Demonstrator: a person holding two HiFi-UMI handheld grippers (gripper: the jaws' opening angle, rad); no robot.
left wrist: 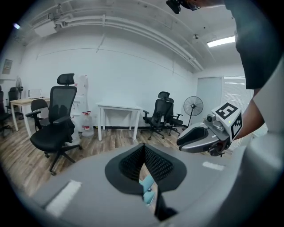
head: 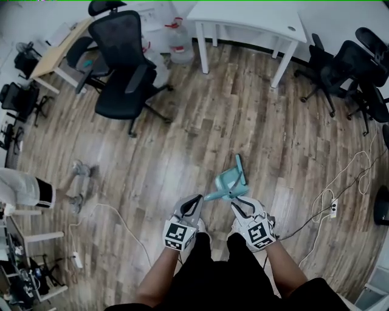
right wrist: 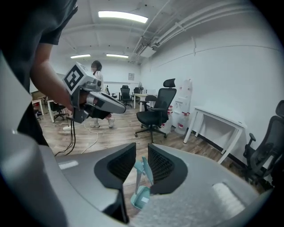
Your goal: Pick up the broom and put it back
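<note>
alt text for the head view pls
Seen from above, a person holds the left gripper and right gripper close to a teal broom on the wooden floor. Black office chairs and a white table stand beyond.

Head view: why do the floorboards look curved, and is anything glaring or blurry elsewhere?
Head view: the wide lens bows the wooden floor, with a pale sheen mid-floor. Left gripper view: dark rounded corners; the ceiling lamp is blown white. Right gripper view: the grey casing nearest the lens is soft.
</note>
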